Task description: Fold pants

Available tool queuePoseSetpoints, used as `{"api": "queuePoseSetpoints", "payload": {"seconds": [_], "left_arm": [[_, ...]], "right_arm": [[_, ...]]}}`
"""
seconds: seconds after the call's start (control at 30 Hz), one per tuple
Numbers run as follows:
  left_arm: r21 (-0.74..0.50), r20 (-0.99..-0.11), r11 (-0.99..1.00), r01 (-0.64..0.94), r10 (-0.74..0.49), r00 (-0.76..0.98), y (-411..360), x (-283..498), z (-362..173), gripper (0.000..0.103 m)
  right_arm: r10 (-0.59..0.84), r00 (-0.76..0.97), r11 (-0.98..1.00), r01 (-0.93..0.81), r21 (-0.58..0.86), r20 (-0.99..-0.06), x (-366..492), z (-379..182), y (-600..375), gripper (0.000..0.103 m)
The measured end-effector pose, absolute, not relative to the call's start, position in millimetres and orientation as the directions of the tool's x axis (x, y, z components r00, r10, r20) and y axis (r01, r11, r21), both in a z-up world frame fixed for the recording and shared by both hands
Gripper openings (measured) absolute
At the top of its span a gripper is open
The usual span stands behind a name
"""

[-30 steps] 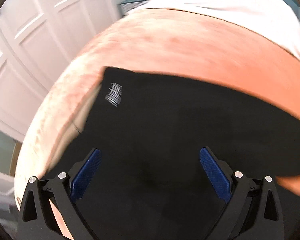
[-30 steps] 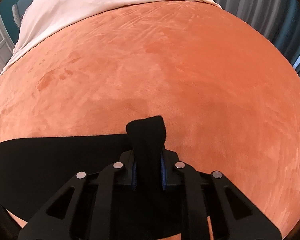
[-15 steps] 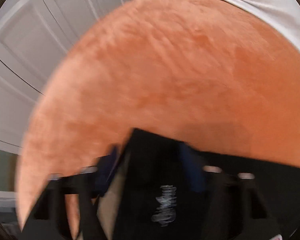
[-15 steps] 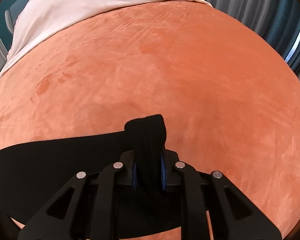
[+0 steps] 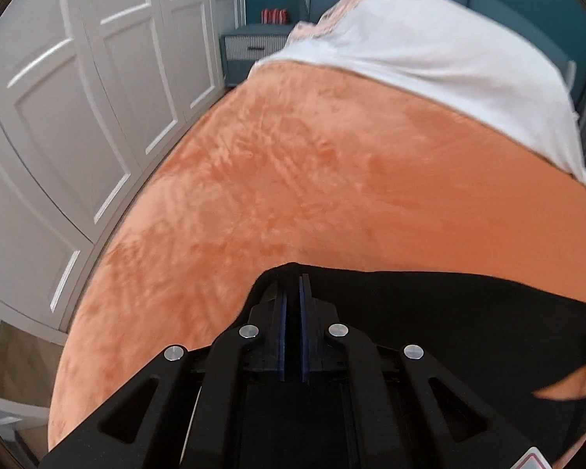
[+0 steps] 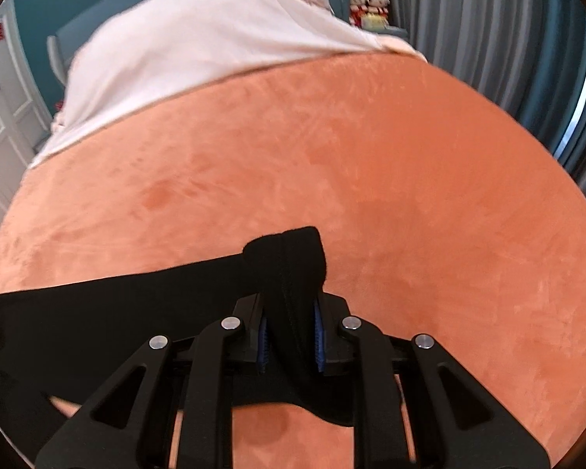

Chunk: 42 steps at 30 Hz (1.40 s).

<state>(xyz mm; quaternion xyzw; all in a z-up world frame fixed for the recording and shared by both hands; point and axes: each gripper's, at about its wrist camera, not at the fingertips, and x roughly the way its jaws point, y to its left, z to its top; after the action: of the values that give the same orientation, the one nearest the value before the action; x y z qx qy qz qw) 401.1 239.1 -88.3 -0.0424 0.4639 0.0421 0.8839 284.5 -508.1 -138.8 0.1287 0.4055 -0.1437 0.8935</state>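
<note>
Black fabric pants (image 5: 468,312) hang stretched between both tools above the orange plush bed cover (image 5: 332,179). Left tool (image 5: 292,289): blue pads (image 5: 281,328) pressed together, pinching the pants' top edge. Right tool (image 6: 291,312): clamped on a thick bunched fold of the same cloth, which pokes up past the tips. White sheet (image 6: 199,35) lies across the bed's far end; white panelled wardrobe doors (image 5: 78,97) stand at left

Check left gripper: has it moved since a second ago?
Yes. The left gripper was open over the middle of the pants; now it is shut on their edge, with the wardrobe and more blanket in view.
</note>
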Motion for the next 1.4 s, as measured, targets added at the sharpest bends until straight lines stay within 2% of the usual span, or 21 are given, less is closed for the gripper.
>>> {"api": "queuePoseSetpoints", "payload": {"seconds": [0.17,0.3,0.57,0.77,0.9,1.0,1.07,1.1,1.13,1.2,1.27,1.4], "left_arm": [[-0.054,-0.807,0.994,-0.093,0.011,0.591,247.7,321.8,-55.5,0.005],[-0.015,-0.834,0.995,-0.102,0.044,0.551,255.9,267.1,-59.5,0.007],[0.105,-0.916,0.98,-0.168,0.161,0.369,264.4,222.8,-143.7,0.011],[0.108,-0.915,0.971,-0.211,0.18,0.361,259.6,215.1,-143.2,0.013],[0.171,-0.903,0.961,-0.219,0.242,0.356,262.5,217.2,-136.5,0.013],[0.232,-0.884,0.948,-0.219,0.299,0.359,262.9,211.1,-134.5,0.013],[0.232,-0.893,0.946,-0.226,0.299,0.337,266.6,206.2,-137.2,0.013],[0.243,-0.892,0.942,-0.232,0.311,0.328,266.2,203.4,-138.3,0.013],[0.257,-0.888,0.939,-0.227,0.322,0.328,262.9,198.8,-137.3,0.013],[0.271,-0.881,0.94,-0.206,0.328,0.34,251.9,190.1,-132.5,0.013],[0.281,-0.868,0.946,-0.161,0.322,0.377,229.6,178.5,-121.6,0.013],[0.222,-0.859,0.971,-0.088,0.237,0.453,181.7,161.0,-99.9,0.035]], "right_arm": [[-0.112,0.703,0.952,0.278,0.127,-0.703,222.5,-99.8,-496.8,0.016],[-0.096,0.713,0.969,0.225,0.097,-0.694,166.1,-91.3,-484.6,0.016],[-0.095,0.639,0.967,0.242,0.082,-0.763,102.2,-137.1,-475.2,0.016],[-0.129,0.573,0.968,0.249,0.022,-0.81,102.5,-158.5,-473.9,0.016],[-0.126,0.724,0.985,0.171,0.0,-0.679,97.9,-100.7,-465.4,0.017],[-0.178,0.765,0.979,0.07,-0.194,-0.619,78.1,-95.0,-441.8,0.024],[-0.228,0.696,0.955,0.024,-0.296,-0.68,68.5,-130.1,-440.0,0.046],[-0.271,0.614,0.943,0.013,-0.334,-0.742,61.4,-162.1,-446.8,0.047],[-0.288,0.532,0.944,0.016,-0.331,-0.796,51.2,-190.6,-457.4,0.047],[-0.288,0.449,0.956,0.092,-0.277,-0.846,25.3,-220.3,-478.1,0.046],[-0.258,0.464,0.962,0.202,-0.183,-0.848,0.8,-220.2,-494.2,0.047],[-0.091,0.623,0.905,0.377,0.196,-0.777,-26.5,-183.4,-528.4,0.049]]}}
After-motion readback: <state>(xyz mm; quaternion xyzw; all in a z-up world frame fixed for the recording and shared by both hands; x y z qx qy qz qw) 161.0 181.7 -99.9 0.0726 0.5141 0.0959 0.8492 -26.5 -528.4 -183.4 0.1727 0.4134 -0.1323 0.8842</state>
